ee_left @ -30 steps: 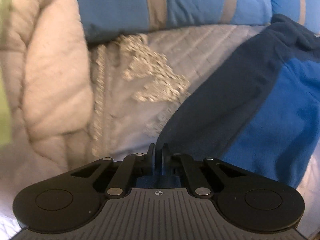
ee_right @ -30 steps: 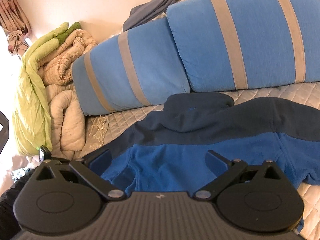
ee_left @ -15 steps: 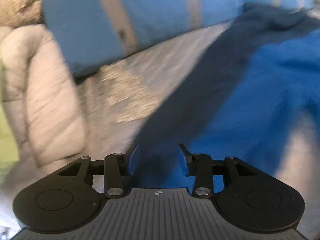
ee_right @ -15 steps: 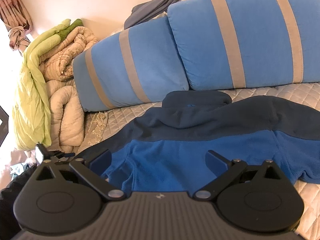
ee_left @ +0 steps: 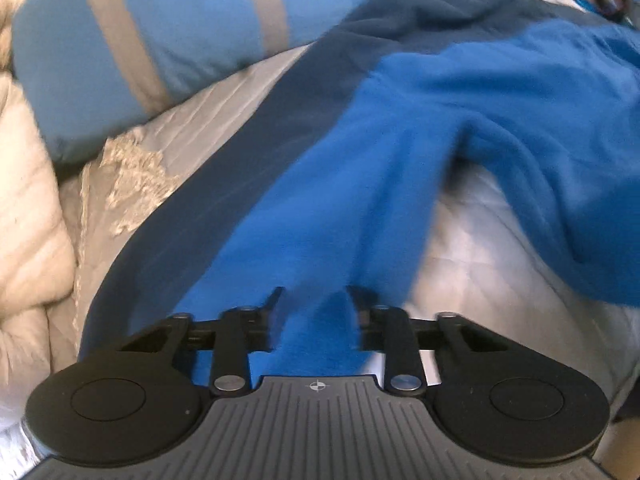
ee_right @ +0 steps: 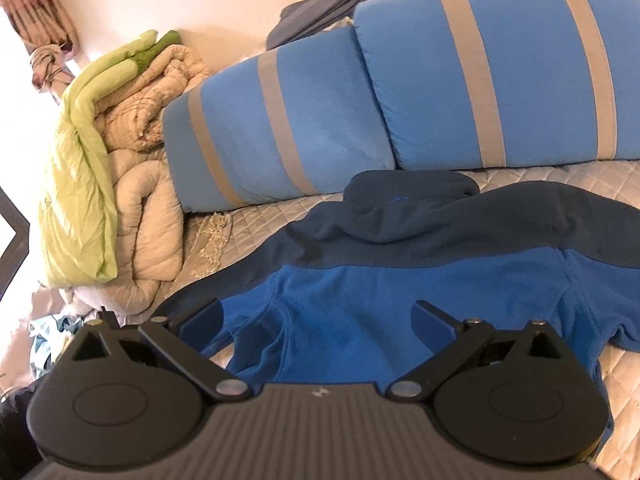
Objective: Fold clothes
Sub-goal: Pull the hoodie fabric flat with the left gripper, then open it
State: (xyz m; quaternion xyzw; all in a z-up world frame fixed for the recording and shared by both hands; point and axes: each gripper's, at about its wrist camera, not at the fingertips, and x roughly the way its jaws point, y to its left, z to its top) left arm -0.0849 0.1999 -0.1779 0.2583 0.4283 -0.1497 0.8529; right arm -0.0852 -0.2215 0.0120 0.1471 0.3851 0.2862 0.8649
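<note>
The left tongs (ee_left: 314,296) are standing parted over a blue fleece sleeve (ee_left: 320,216), whose cuff end is lying between the two fingers. The fleece jacket (ee_left: 500,92), bright blue with a navy band, is spreading across the quilted bed (ee_left: 480,248). Striped blue pillows (ee_left: 180,28) are lying behind it, with a beige comforter (ee_left: 28,200) bunching at the left.

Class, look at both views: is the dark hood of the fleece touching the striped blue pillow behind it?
Touching. In the right wrist view the hood lies against the pillow's lower edge, no quilt showing between.
</note>
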